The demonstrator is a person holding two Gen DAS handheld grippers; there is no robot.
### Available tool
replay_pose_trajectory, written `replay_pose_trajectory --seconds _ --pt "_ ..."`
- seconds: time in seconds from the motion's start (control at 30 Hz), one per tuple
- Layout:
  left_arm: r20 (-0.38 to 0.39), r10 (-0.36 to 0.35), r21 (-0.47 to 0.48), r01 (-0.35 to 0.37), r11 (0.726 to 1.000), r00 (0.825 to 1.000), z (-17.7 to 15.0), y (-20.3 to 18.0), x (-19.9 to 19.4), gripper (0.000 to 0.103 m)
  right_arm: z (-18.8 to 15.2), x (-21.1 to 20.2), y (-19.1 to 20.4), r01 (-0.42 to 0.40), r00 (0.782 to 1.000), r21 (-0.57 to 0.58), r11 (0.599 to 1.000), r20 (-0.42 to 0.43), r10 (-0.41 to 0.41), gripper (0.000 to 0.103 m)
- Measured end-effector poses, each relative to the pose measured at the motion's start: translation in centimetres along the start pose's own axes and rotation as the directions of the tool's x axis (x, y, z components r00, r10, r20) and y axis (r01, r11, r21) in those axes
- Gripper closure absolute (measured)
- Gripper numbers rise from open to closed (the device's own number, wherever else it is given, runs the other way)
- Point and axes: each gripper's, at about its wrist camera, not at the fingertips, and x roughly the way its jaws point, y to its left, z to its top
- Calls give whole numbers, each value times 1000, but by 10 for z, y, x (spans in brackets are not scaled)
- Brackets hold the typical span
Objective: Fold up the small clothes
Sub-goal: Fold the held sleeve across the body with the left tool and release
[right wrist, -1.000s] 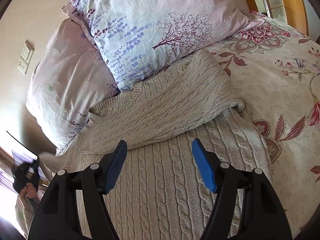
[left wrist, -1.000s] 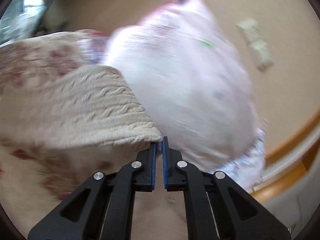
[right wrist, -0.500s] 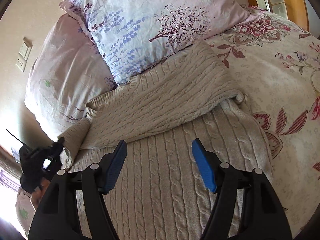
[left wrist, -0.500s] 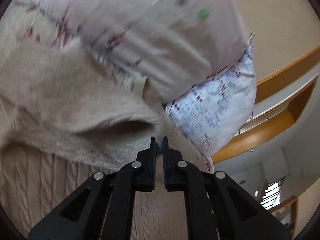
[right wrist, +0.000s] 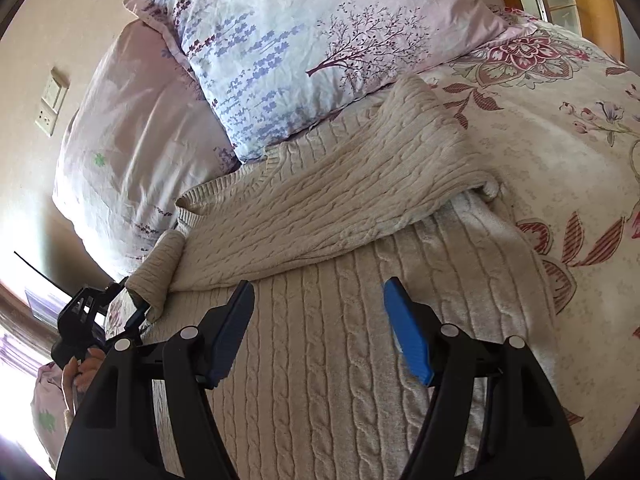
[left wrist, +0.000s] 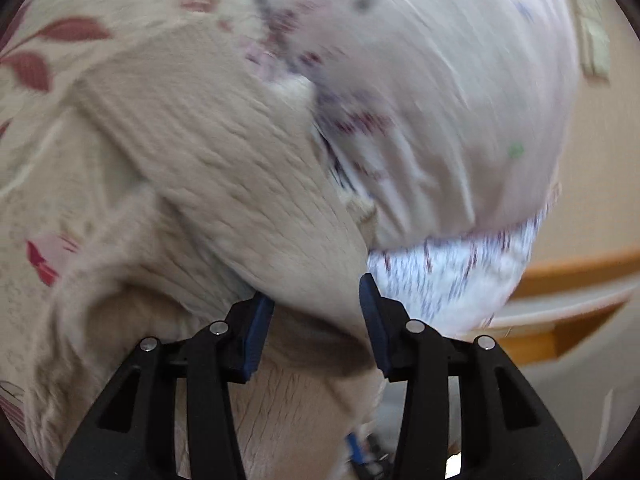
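A cream cable-knit sweater (right wrist: 320, 352) lies on the bed, with one sleeve (right wrist: 336, 200) folded across its chest. My right gripper (right wrist: 320, 312) is open and empty, hovering just above the sweater's body. My left gripper (left wrist: 316, 312) is open, its jaws apart around the other sleeve (left wrist: 240, 184), which drapes between the fingers; it also shows at the left of the right wrist view (right wrist: 132, 304), at that rolled sleeve's end (right wrist: 160, 268). The left wrist view is motion-blurred.
Two floral pillows (right wrist: 304, 40) lean against the wall behind the sweater's collar. The flowered bedspread (right wrist: 560, 140) spreads to the right. A wooden bed frame (left wrist: 560, 320) and wall switches (right wrist: 52, 100) are at the edges.
My left gripper was shut on the sleeve and carried it in toward the sweater's body; now its jaws have opened. My right gripper stayed open and hardly moved.
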Motion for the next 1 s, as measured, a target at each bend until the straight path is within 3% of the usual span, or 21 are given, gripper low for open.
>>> replay_pose_trajectory --seconds 0.07,0.13,0.17,0.27,0.33,0.47,0.53,0.57,0.6,0.67,0.7,0.73,0.8,0.93,1.0 --pt "55 3 -59 0 998 998 8 7 -7 67 0 -1 -2 1 1000 1 1000 4 -1 34" --pt "91 5 -65 1 998 996 12 4 -11 89 0 -3 -6 3 1000 1 1000 10 -3 34" --pt "106 7 -29 -4 1000 994 15 -5 -12 95 0 -4 -8 4 1000 2 1000 12 -4 34" --pt "128 37 117 -52 992 991 13 -40 -10 95 3 -7 -13 6 1000 4 1000 23 -6 34" --pt "116 28 271 -58 961 993 1 -80 -1 95 5 -9 -16 5 999 7 1000 33 -6 34" --pt "25 18 536 -29 844 1000 -47 -141 34 95 12 -15 -21 0 999 17 1000 54 -1 34" --pt "-107 69 678 22 735 992 -91 -164 71 94 14 -18 -23 6 998 19 1000 62 -7 34" --pt "-147 106 722 33 691 984 -108 -169 83 89 16 -19 -25 9 998 22 1000 65 -11 34" --pt "-192 180 792 44 609 965 -136 -172 104 76 17 -19 -27 14 998 27 1000 66 -16 34" --pt "-208 267 873 55 485 941 -174 -170 123 60 21 -20 -33 14 998 51 999 62 -17 34" --pt "-203 304 916 71 396 931 -196 -167 128 58 23 -20 -35 11 998 64 998 58 -15 34" --pt "-207 314 931 88 355 926 -205 -164 127 56 25 -20 -38 0 999 75 997 50 -4 34" --pt "-206 312 941 100 325 928 -210 -160 114 41 30 -20 -38 -15 999 78 997 38 12 34" --pt "-109 293 943 6 332 950 -177 -155 74 38 44 -12 -29 -74 997 63 995 -14 75 46" --pt "-11 298 939 -93 332 955 -149 -151 51 37 49 -4 -26 -86 995 57 995 -38 88 50"
